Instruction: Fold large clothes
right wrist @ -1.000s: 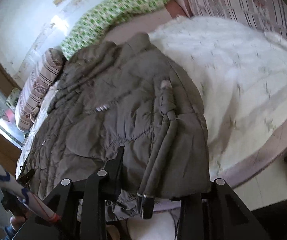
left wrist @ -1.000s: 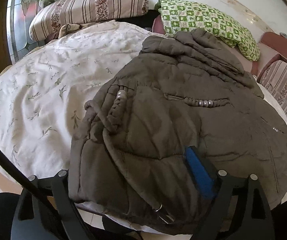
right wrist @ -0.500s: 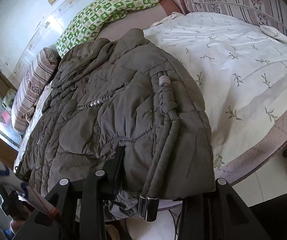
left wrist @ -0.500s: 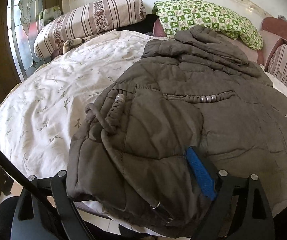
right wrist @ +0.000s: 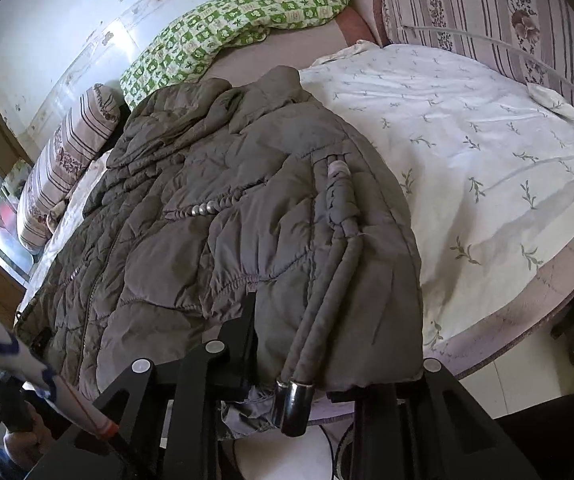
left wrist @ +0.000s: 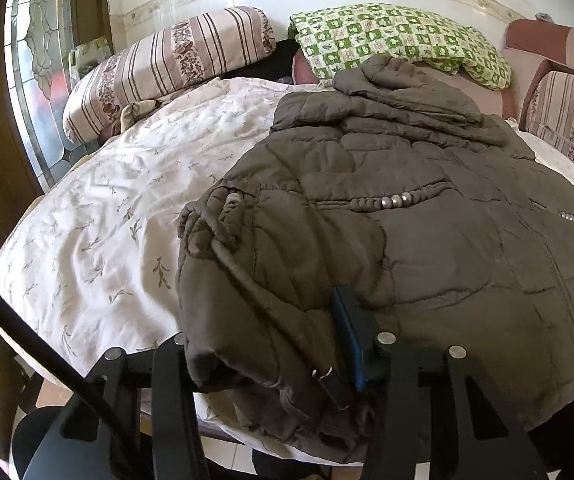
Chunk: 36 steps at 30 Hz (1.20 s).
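both tongs point(left wrist: 271, 344) point(right wrist: 327, 344) clamped on jacket point(left wrist: 407, 240) hem; window point(left wrist: 35, 80) only in left view

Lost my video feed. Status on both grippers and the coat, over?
Left gripper and right gripper: each shut on jacket hem. Jacket spread on the bed. Belt dangling off the edge.

One jacket point(left wrist: 407, 240), two pillows point(left wrist: 167, 64) point(left wrist: 399, 36), two claws point(left wrist: 271, 344) point(right wrist: 327, 344)
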### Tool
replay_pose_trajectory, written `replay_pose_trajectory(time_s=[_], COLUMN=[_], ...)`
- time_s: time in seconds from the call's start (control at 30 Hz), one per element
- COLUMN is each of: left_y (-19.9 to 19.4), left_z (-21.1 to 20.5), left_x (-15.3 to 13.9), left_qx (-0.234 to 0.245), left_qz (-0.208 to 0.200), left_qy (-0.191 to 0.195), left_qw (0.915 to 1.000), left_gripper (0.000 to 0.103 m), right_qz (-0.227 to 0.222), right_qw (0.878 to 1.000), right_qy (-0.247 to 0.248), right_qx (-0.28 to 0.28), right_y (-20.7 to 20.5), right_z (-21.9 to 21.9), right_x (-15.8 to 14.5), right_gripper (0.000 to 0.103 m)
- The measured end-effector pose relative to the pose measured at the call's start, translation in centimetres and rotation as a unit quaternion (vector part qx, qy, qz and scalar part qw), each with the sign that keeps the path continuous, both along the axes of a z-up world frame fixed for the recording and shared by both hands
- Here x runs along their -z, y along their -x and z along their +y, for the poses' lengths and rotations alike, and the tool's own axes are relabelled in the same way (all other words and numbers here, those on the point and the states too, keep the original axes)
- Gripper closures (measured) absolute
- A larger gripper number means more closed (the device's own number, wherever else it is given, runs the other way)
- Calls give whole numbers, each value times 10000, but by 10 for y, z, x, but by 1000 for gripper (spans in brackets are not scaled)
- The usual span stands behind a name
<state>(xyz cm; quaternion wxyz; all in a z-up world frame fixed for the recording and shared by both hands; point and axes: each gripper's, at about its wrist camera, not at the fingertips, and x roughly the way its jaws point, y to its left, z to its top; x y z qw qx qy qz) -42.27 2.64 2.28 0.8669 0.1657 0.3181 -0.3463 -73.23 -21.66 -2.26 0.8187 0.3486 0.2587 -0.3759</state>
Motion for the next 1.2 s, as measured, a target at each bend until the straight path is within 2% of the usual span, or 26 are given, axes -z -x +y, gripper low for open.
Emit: replay_pose_trajectory(time_s=[0.23, 0.77, 1.07, 1.2], left_y=[-1, -3, 1, 0], left_z=[-2, -1, -1, 2], left_x=[3, 6, 4, -1], left_qx=[-47, -96, 43, 105], left_qz=[-5, 88, 48, 96], left_qy=[-118, -113, -78, 92], left_qw=[9999, 9999, 9999, 9999], left_gripper=[50, 45, 57, 69], right_qz=[41, 81, 50, -25], right_qw=[10000, 9999, 9997, 9994], right_qy=[36, 117, 257, 335], right_qx=[27, 33, 10, -9], right_y=[0, -2, -3, -1], right_z=[1, 4, 7, 9], right_x=[-1, -1, -5, -8], right_gripper=[75, 77, 81, 84])
